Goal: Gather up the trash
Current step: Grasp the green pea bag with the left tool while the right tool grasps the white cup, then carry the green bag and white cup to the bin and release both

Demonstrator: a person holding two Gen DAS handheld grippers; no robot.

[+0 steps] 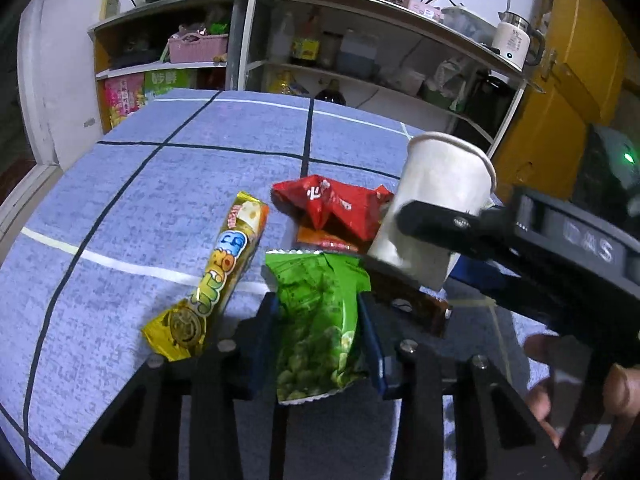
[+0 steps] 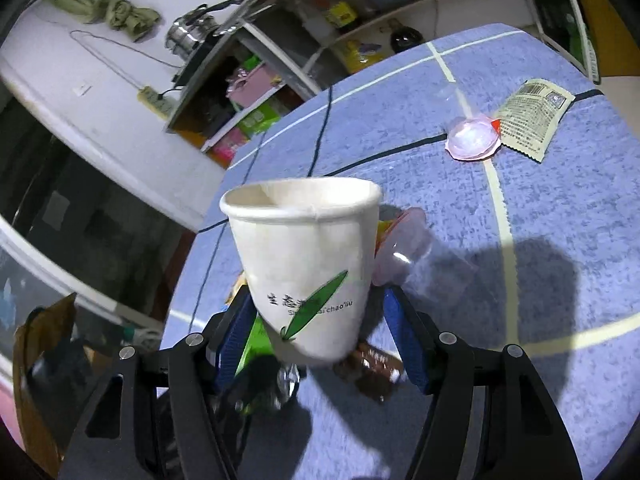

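Left claw [image 1: 318, 312] of mine has its pads pressed on the green packet [image 1: 320, 328], which lies on the blue worktop [image 1: 160, 184] beside the yellow wrapper [image 1: 224, 276]. My right claw [image 2: 316, 324] stands wide, gripping the white cup [image 2: 308, 264] by its sides and holding it tilted over the worktop. Beyond it lie the red packet [image 1: 340, 204], a pink jelly cup [image 2: 474, 138] and a printed sachet [image 2: 530, 116].

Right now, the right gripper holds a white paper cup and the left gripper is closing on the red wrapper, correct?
Not quite. The left gripper has the green snack packet between its fingers, not the red wrapper, as the left wrist view shows. The right gripper does hold the white paper cup.
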